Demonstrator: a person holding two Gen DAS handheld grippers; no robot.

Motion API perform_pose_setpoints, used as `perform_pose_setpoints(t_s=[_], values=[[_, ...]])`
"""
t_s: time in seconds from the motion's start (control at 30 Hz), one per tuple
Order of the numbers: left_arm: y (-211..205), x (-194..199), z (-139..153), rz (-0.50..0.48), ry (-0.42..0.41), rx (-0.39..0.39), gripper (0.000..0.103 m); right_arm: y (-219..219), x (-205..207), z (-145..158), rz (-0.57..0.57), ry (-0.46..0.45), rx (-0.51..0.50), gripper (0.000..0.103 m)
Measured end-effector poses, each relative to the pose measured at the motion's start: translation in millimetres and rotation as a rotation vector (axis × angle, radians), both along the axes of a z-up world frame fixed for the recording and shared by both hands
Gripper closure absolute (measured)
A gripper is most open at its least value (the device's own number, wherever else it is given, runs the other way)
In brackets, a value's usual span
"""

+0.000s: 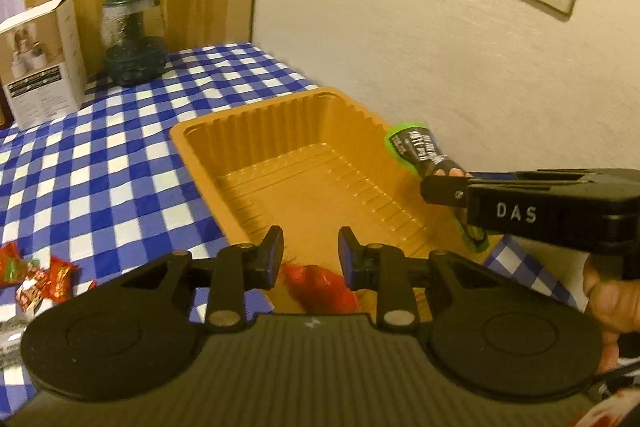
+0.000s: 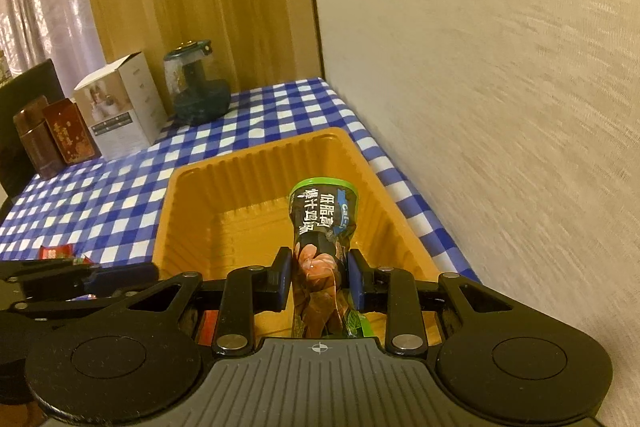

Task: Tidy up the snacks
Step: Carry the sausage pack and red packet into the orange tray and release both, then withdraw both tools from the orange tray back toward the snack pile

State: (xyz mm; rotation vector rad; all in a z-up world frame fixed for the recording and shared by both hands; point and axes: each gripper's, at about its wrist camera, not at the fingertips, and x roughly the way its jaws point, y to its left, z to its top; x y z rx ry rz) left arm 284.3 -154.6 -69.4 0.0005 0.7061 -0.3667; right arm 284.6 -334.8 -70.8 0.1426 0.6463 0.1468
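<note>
Right gripper (image 2: 318,277) is pinching the green packet (image 2: 322,223) over the tray (image 2: 192,187) for dropping in, while left gripper (image 1: 310,261) is standing slightly parted, gripping nothing, above a red snack (image 1: 320,287) lying below.

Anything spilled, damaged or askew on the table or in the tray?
Nothing spilled or broken. Orange tray sits flat; a red packet lies in it. Several red packets lie loose on the checked cloth, not yet sorted. The white box has its top flap open.
</note>
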Motion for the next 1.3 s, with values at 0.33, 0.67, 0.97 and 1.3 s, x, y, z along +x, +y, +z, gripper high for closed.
perform_pose_setpoints(t_s=[0.33, 0.67, 0.97, 1.3], values=[[11, -10, 8, 0.037, -0.012, -0.011, 0.077, 7, 2, -3, 0.012, 0.014, 0.028, 0.073], [19, -16, 11, 0.059, -0.013, -0.006, 0.073, -2, 4, 2, -0.027, -0.02, 0.102, 0.04], [34, -42, 20, 0.102, 0.002, -0.018, 0.068, -2, -26, 13, -0.053, 0.006, 0.106, 0.04], [50, -95, 41, 0.128, -0.009, -0.024, 0.055, 20, -84, 34, -0.074, 0.023, 0.087, 0.04]])
